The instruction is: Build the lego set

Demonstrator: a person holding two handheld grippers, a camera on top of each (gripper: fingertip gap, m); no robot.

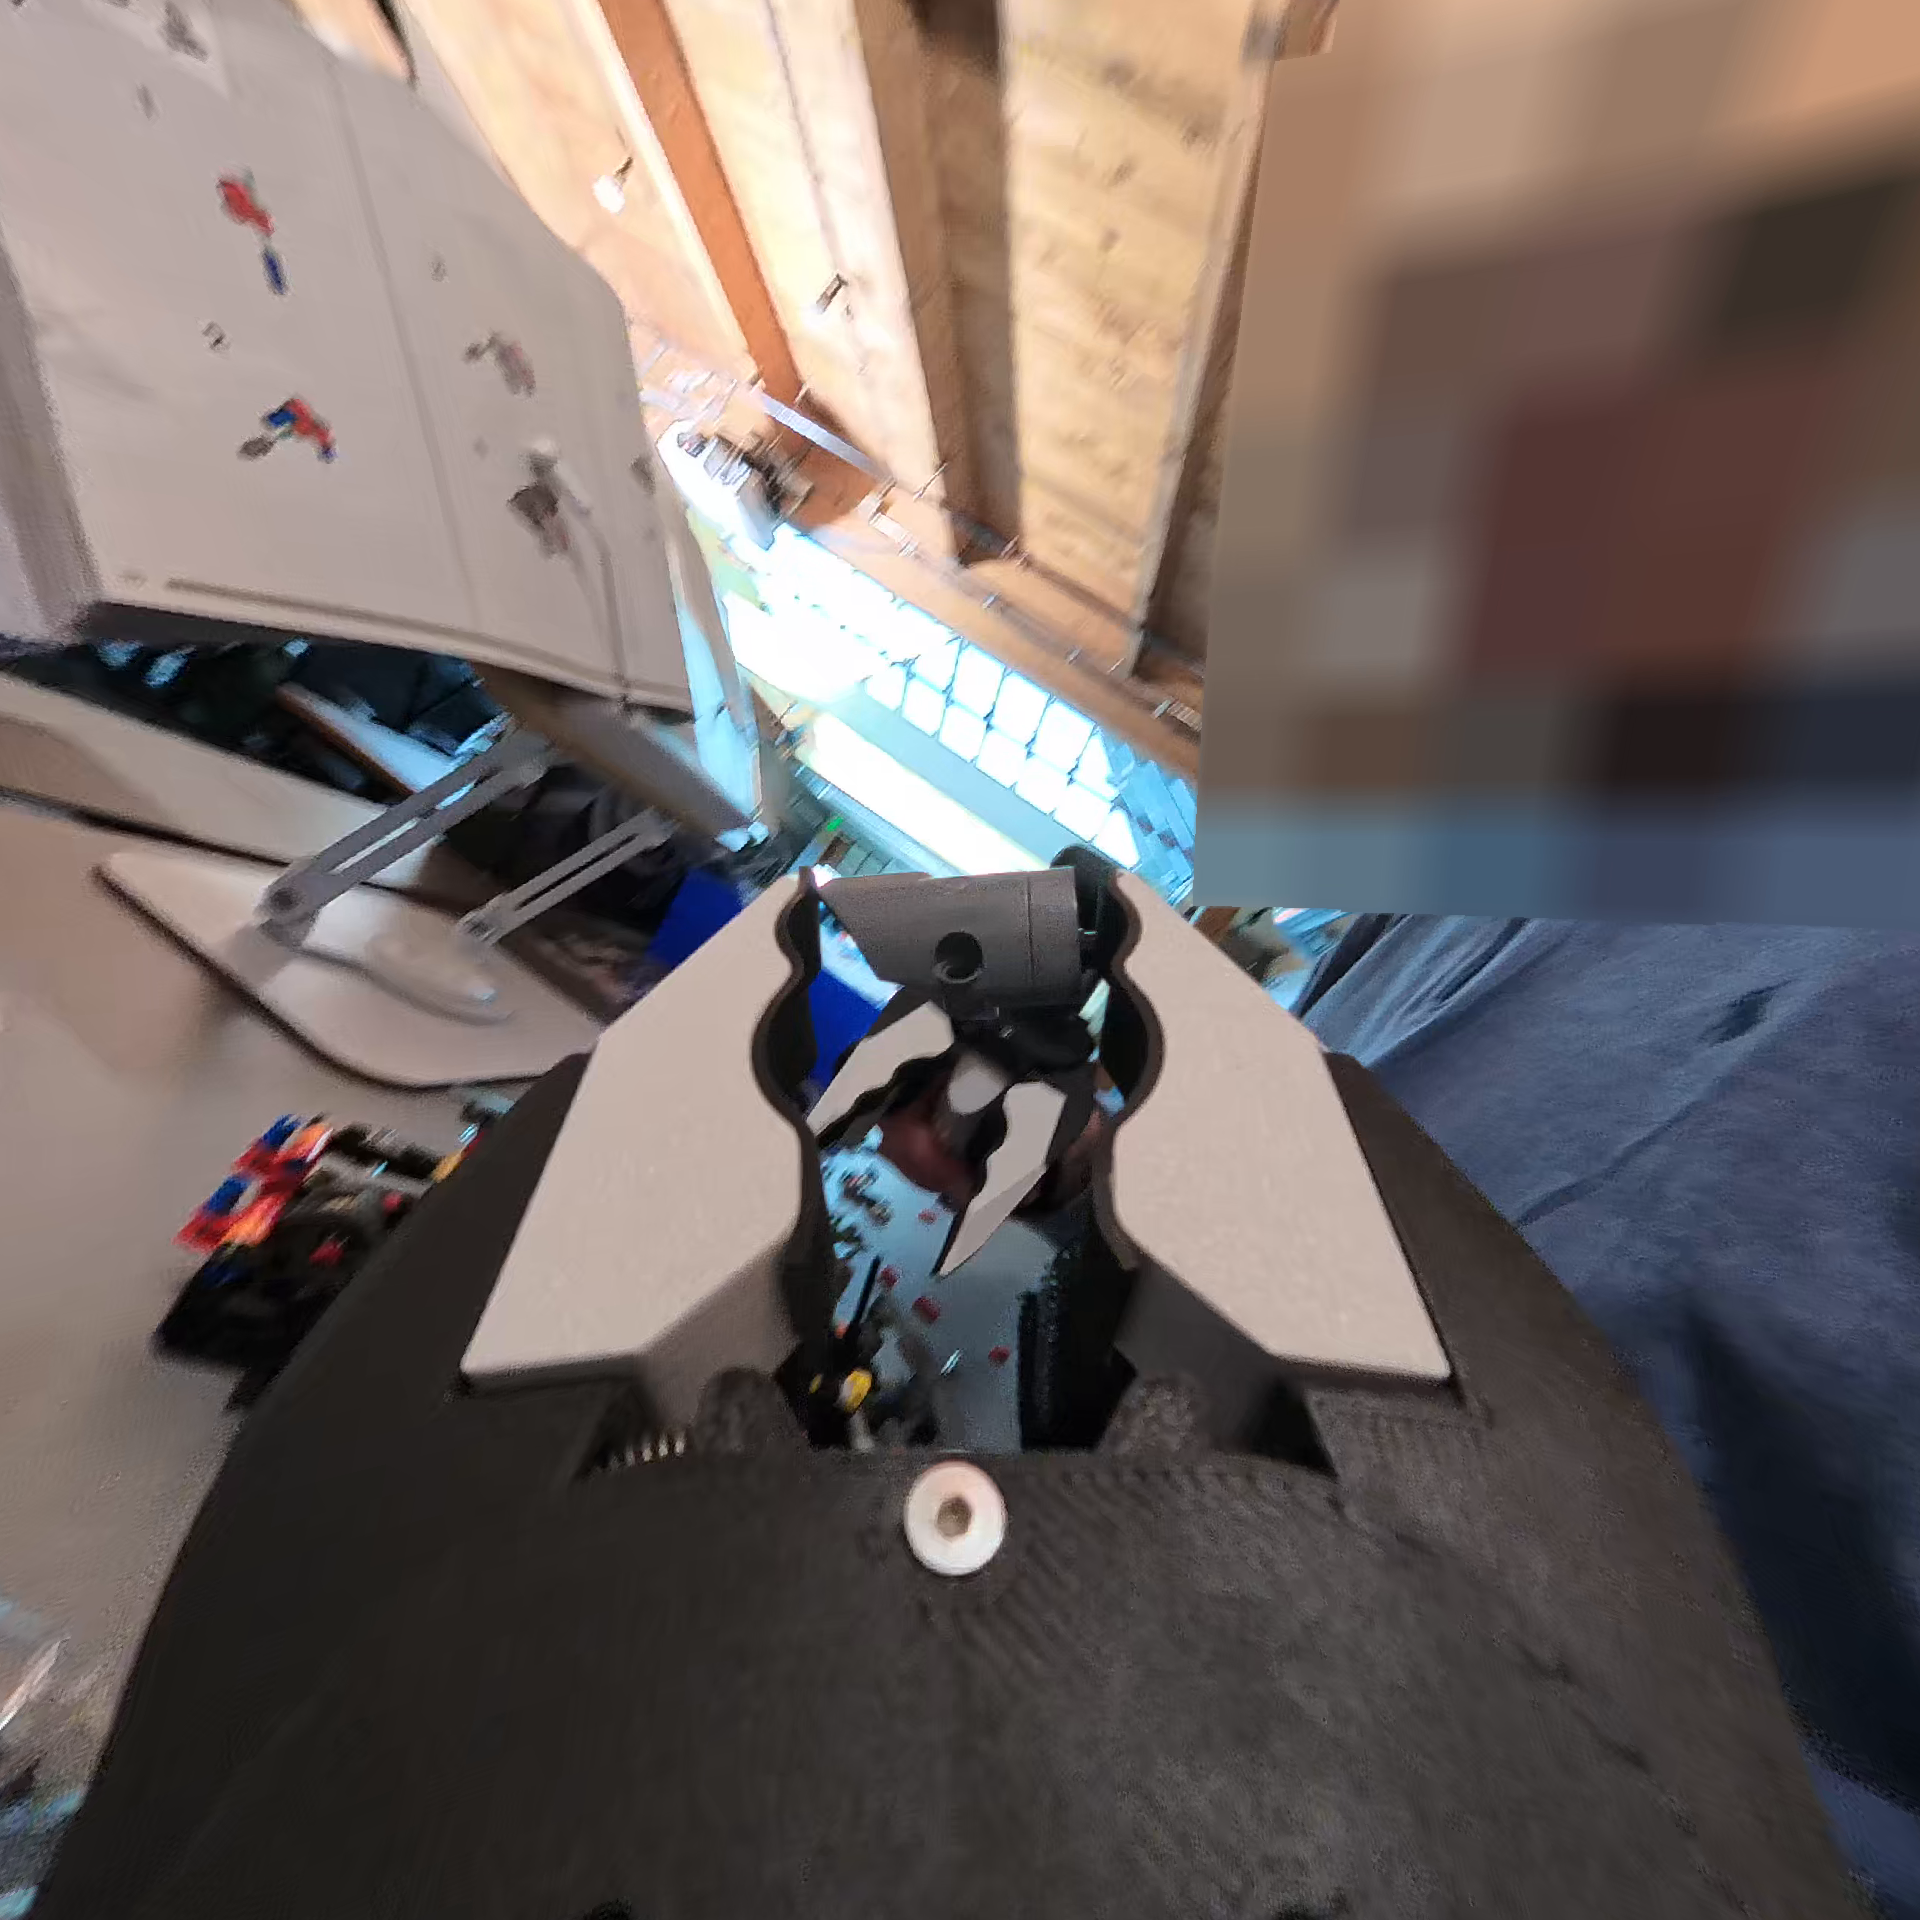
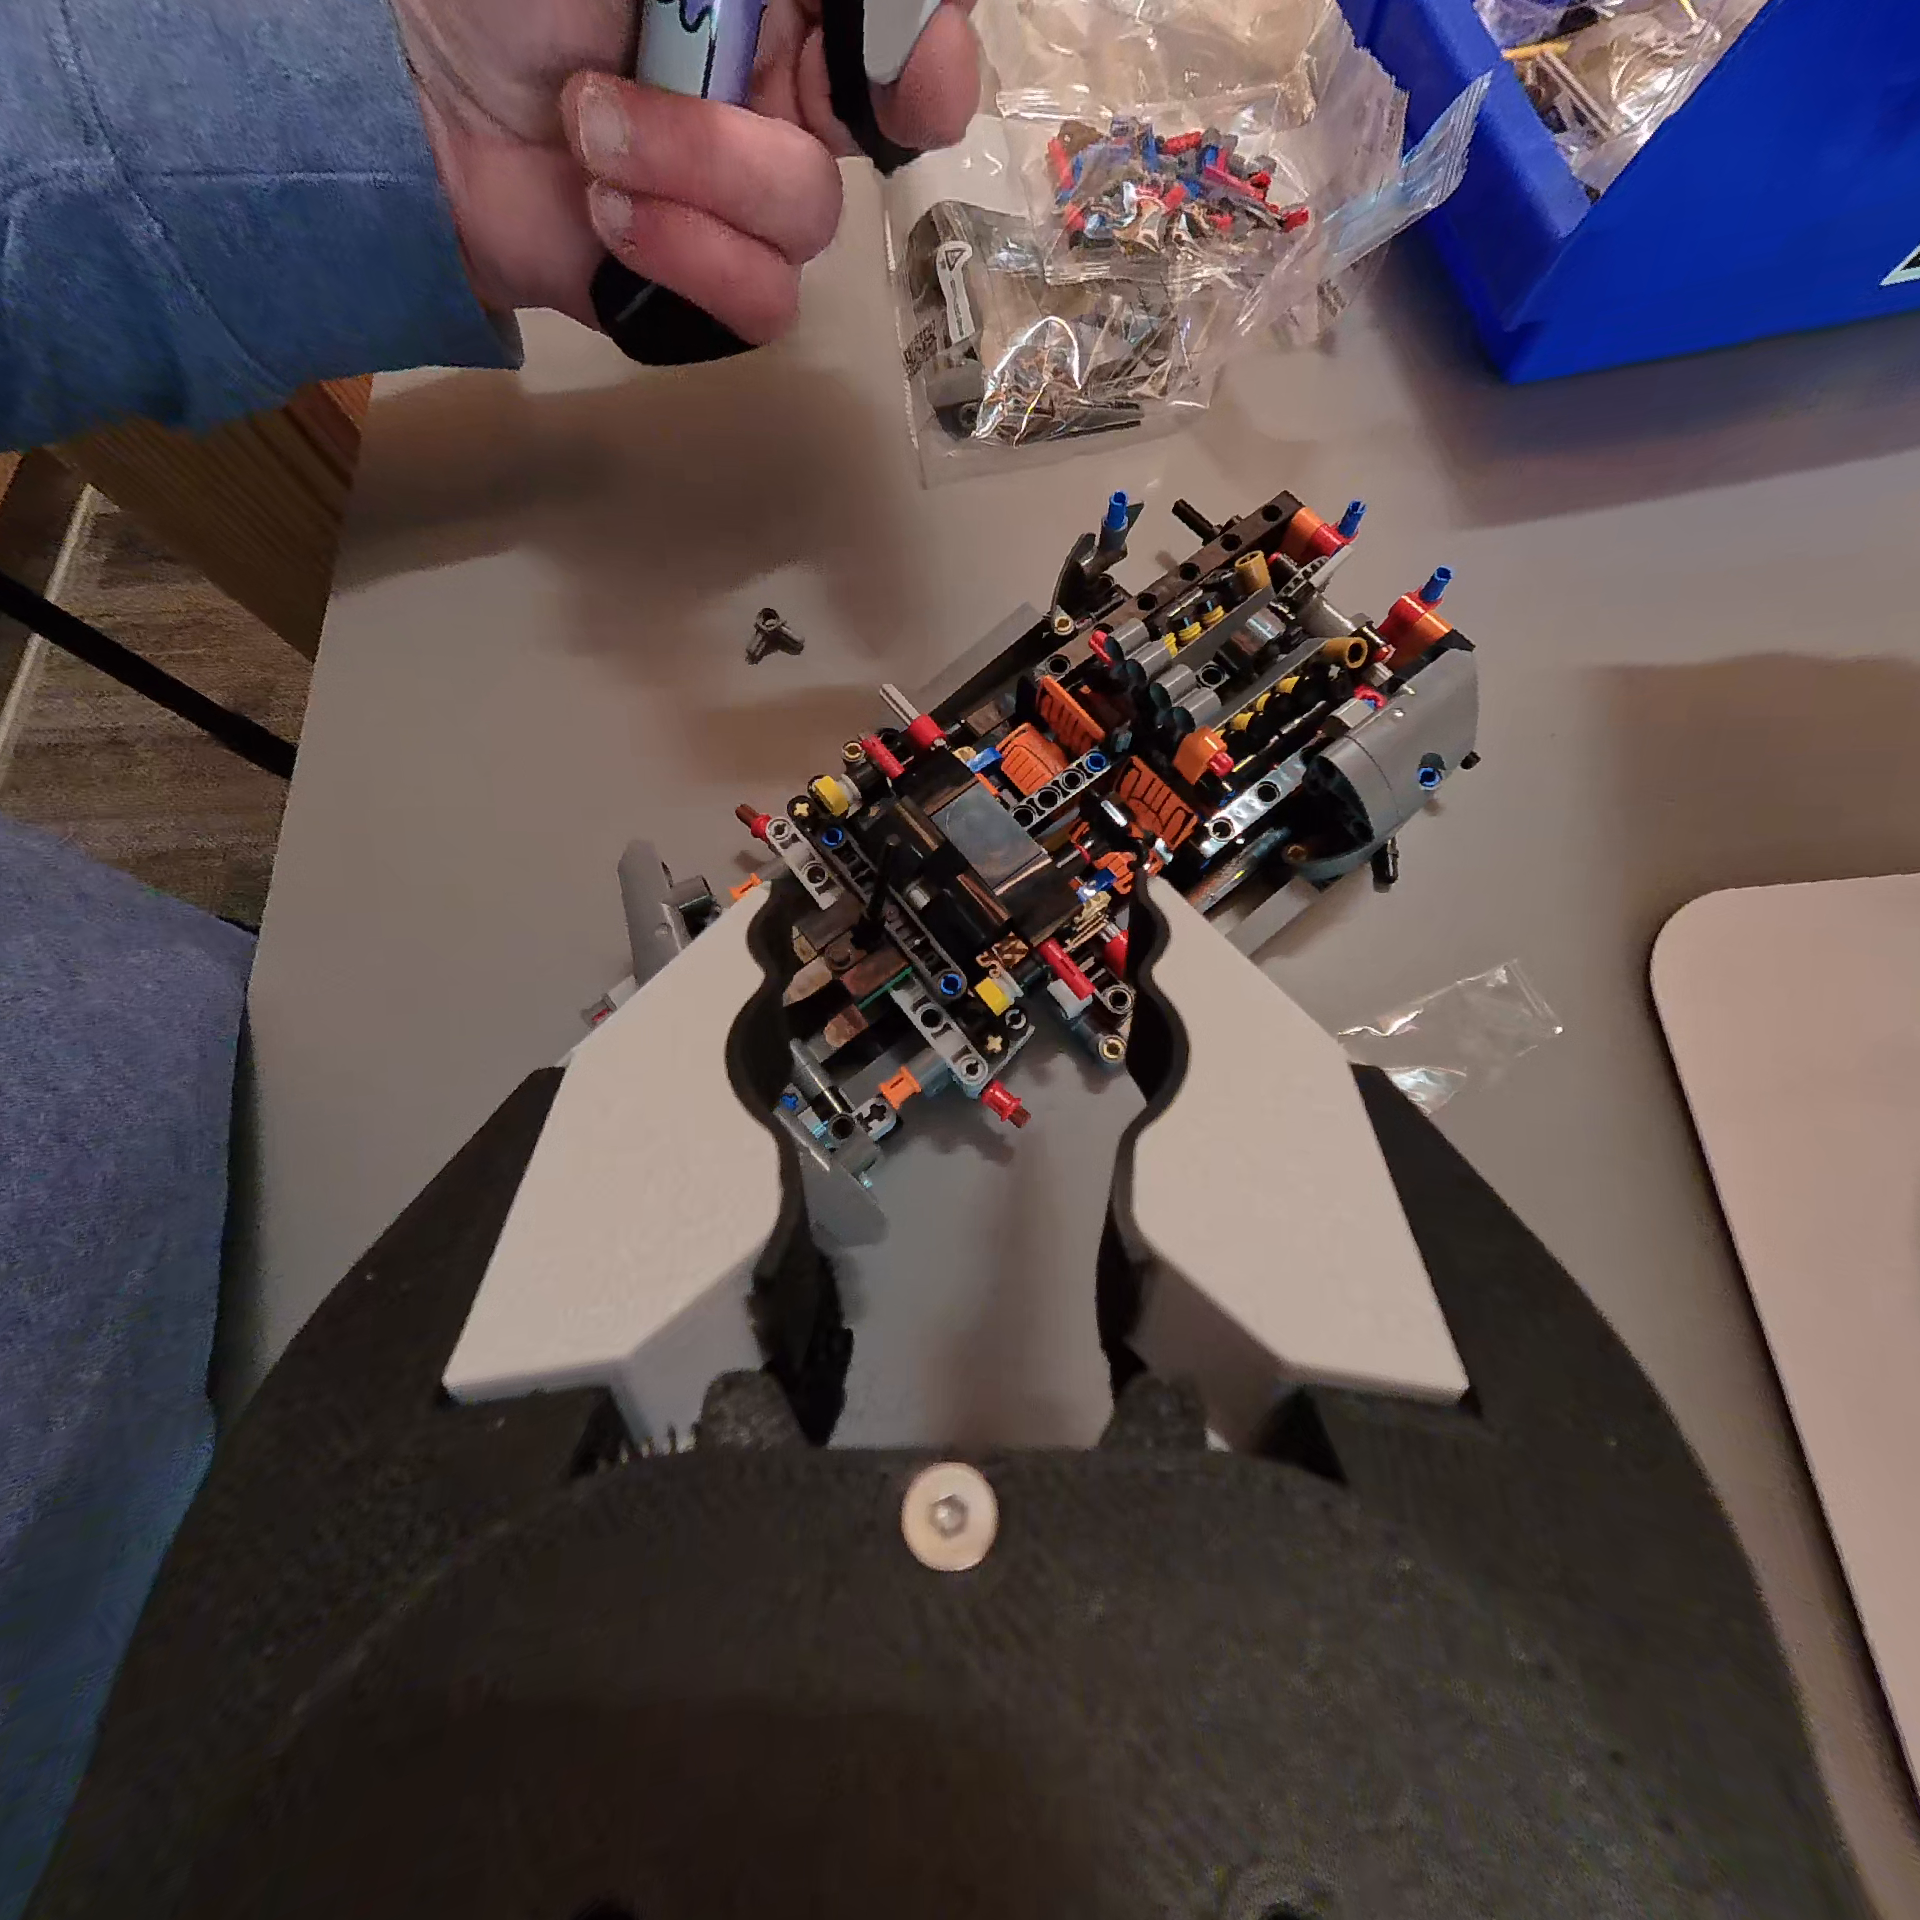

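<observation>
The partly built lego model (image 2: 1143,748), black and grey with orange, red, blue and yellow parts, lies on the grey table (image 2: 520,727). My right gripper (image 2: 956,894) is open, with its fingertips on either side of the model's near end. I cannot tell whether they touch it. My left gripper (image 1: 964,888) is tilted up off the table and shut on a grey curved lego piece (image 1: 966,940) with a round hole. The model shows blurred at the left in the left wrist view (image 1: 270,1195). A person's hand (image 2: 644,177) holds the left gripper's handle at the top.
Clear bags of parts (image 2: 1122,239) and a blue box (image 2: 1662,208) lie beyond the model. A small dark piece (image 2: 774,634), a grey piece (image 2: 655,904) and an empty bag (image 2: 1455,1018) lie near it. A stand's base (image 2: 1818,1195) is at the right, and the table edge (image 2: 312,727) at the left. Across from one pair of fingers to the other is roughly 20 cm.
</observation>
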